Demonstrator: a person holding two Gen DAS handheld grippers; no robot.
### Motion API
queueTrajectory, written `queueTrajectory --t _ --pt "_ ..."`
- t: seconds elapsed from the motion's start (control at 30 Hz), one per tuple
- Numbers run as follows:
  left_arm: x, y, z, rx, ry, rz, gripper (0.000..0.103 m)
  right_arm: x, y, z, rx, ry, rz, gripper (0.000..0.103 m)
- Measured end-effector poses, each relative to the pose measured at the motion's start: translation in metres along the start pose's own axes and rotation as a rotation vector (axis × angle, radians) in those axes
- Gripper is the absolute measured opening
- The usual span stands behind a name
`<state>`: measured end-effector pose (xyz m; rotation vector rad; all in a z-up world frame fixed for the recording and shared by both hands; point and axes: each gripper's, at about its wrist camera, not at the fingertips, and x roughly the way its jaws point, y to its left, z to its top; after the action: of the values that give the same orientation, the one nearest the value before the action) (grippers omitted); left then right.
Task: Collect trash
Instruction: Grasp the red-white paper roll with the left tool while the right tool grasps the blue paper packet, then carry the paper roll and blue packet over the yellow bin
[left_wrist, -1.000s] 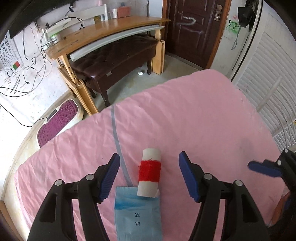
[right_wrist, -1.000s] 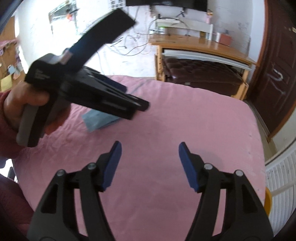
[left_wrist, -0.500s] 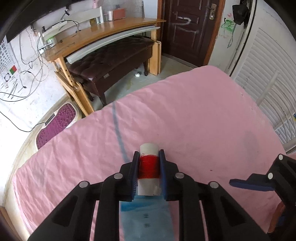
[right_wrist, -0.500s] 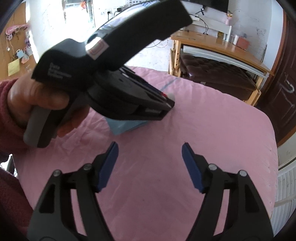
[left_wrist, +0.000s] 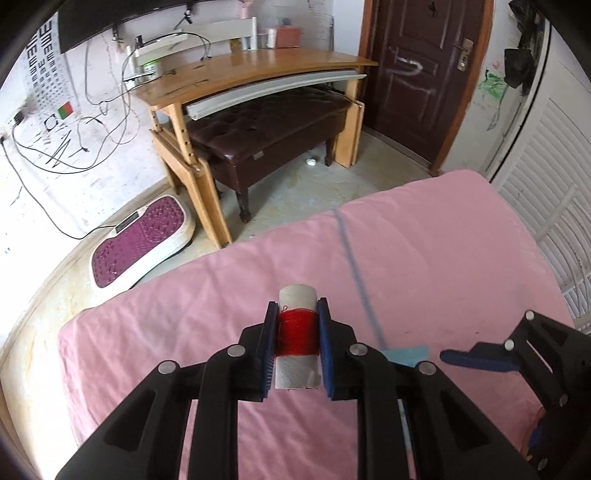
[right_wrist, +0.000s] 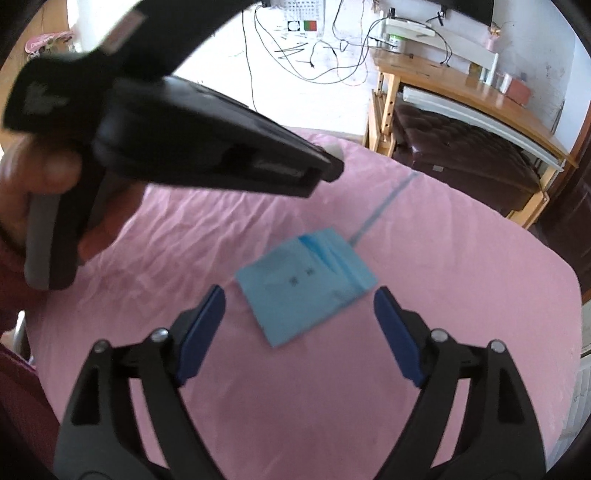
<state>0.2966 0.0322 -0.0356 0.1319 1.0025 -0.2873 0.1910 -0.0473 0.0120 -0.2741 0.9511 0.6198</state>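
Spool sits clamped in the left gripper above the sheet; right gripper, jaws opening wider, frames the blue packet.

From my left wrist camera, the blue packet is nearly all hidden behind the left claw; I see only one corner. The lower end of the spool sits between the pads, its base partly covered. The right claw is cut off by the right edge. In the right wrist view the left claw is blurred, and the hand holding it runs off the left edge.
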Motion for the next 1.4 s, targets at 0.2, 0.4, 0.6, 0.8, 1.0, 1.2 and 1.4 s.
queueTrajectory --t 0.2,0.4,0.6,0.8,1.0,1.2,1.4 --pt "-0.002 0.019 -0.005 -0.023 -0.014 0.019 0.016 0.021 -0.002 0.015 0.016 0.027 -0.008 0.088" --pt "-0.001 0.029 -0.009 -0.036 -0.019 0.021 0.016 0.033 0.001 0.023 0.011 0.044 -0.039 0.095" --pt "-0.002 0.024 -0.011 -0.02 -0.028 0.028 0.016 0.029 -0.007 0.021 0.024 0.033 -0.057 0.066" --pt "-0.007 0.014 -0.013 -0.011 -0.039 0.036 0.016 0.016 -0.017 0.007 0.063 0.021 -0.097 0.05" --pt "-0.013 0.002 -0.016 0.003 -0.046 0.045 0.016 0.0 -0.033 -0.009 0.13 -0.006 -0.106 0.049" --pt "-0.022 -0.029 -0.011 0.044 -0.066 0.039 0.016 -0.038 -0.066 -0.028 0.218 -0.083 -0.168 0.049" --pt "-0.03 -0.078 0.0 0.123 -0.09 0.015 0.016 -0.077 -0.106 -0.062 0.321 -0.142 -0.245 0.05"
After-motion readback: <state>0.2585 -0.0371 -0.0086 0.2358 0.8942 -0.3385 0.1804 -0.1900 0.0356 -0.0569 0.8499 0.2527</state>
